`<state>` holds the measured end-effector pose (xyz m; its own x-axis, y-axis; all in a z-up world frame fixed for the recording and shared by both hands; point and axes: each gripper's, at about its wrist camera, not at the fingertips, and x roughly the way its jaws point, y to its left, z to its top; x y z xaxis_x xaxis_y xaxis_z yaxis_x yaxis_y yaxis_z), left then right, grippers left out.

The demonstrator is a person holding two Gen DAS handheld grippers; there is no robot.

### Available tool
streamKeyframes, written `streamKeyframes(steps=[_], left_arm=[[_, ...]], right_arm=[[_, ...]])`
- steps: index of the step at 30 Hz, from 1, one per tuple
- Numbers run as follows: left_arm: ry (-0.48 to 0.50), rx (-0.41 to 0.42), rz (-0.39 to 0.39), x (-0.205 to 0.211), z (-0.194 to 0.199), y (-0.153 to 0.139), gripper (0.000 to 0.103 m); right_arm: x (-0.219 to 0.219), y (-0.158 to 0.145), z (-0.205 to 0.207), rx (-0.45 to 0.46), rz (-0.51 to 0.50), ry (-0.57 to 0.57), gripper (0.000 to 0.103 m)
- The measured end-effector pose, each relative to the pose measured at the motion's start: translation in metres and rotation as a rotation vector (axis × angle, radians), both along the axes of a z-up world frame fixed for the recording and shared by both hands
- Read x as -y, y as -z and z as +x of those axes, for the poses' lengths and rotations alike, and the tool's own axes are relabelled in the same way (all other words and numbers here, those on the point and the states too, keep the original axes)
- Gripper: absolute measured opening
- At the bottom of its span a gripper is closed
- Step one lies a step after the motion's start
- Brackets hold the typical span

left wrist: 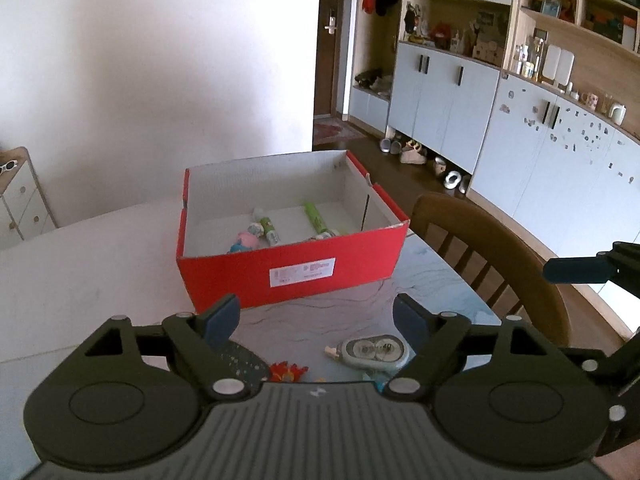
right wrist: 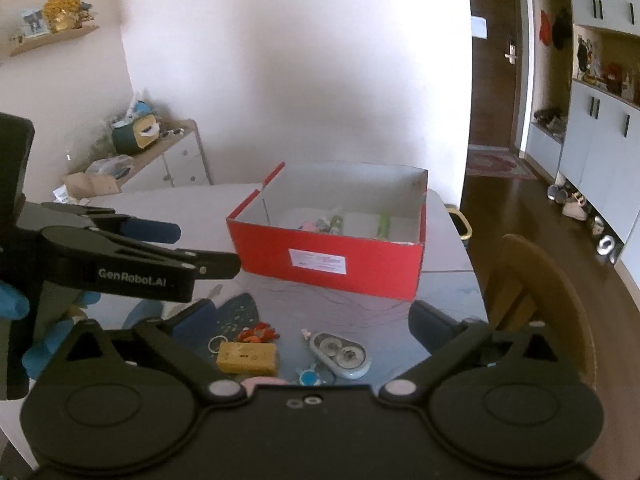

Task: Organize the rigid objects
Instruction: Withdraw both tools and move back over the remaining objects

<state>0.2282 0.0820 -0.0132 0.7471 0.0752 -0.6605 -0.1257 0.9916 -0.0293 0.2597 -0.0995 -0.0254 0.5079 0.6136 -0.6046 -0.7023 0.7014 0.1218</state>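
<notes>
An open red box (left wrist: 296,268) (right wrist: 332,258) stands on the table, with green tubes (left wrist: 316,216) and a pink toy (left wrist: 246,240) inside. In front of it lie a grey correction-tape dispenser (left wrist: 374,350) (right wrist: 340,352), an orange toy (left wrist: 286,372) (right wrist: 258,332), a yellow block (right wrist: 247,357), a dark speckled oval piece (right wrist: 236,312) and a small blue round trinket (right wrist: 310,378). My left gripper (left wrist: 316,312) hangs open above these loose items, holding nothing. My right gripper (right wrist: 314,316) is wide open beside it, also with nothing between its fingers.
A wooden chair (left wrist: 492,248) (right wrist: 536,280) stands at the table's right edge. The left gripper (right wrist: 188,246), held by a blue-gloved hand (right wrist: 12,304), reaches in from the left of the right wrist view. A cluttered sideboard (right wrist: 160,152) stands by the wall.
</notes>
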Motion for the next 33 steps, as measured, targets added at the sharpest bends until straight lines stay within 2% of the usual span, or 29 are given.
streamKeyframes(steps=[4, 10, 19, 30, 33], left_arm=[[-0.016, 0.013, 0.002, 0.002, -0.014, 0.009, 0.084], [-0.052, -0.028, -0.071, -0.007, -0.027, 0.032, 0.084], [-0.074, -0.072, -0.081, -0.016, -0.042, 0.066, 0.084], [0.012, -0.107, -0.1, -0.041, -0.045, 0.108, 0.084], [0.052, -0.112, -0.098, -0.044, -0.039, 0.117, 0.084]], right_arm=[[0.008, 0.01, -0.012, 0.013, 0.017, 0.004, 0.103], [0.018, 0.032, -0.022, -0.01, 0.01, 0.044, 0.103], [0.022, 0.06, -0.033, -0.071, -0.03, 0.065, 0.102], [-0.019, 0.09, -0.062, -0.123, -0.09, -0.03, 0.099], [-0.031, 0.099, -0.066, -0.163, -0.106, -0.053, 0.094]])
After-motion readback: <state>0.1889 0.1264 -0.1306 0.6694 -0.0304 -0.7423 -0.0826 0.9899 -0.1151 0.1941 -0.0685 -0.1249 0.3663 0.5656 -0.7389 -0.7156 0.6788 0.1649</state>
